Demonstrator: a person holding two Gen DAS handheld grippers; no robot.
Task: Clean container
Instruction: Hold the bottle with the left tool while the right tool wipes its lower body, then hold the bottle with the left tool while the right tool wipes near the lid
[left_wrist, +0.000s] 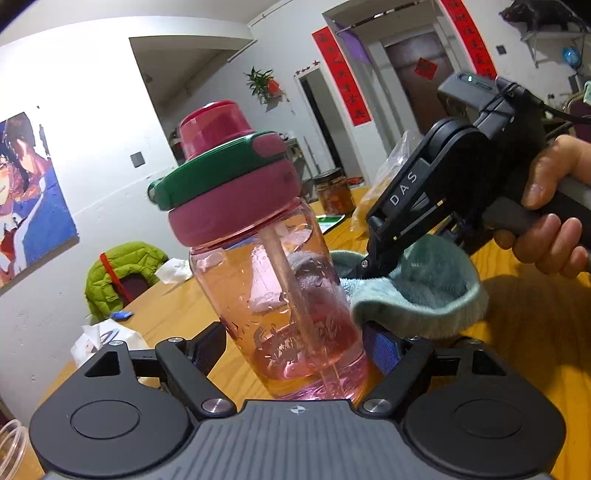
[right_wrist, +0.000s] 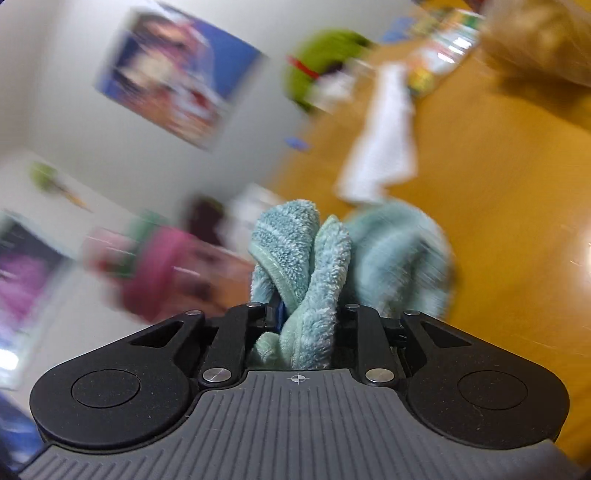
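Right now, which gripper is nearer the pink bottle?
Left. The left gripper grips the pink bottle around its lower body. The right gripper, clamped on a teal cloth, sits just beside the bottle.

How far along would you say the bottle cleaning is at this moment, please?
Done: the left gripper holds the pink bottle by its base, and the right gripper is shut on the teal cloth. In hand: the cloth sits against the bottle's side. Left: most wiping; the lid remains on.
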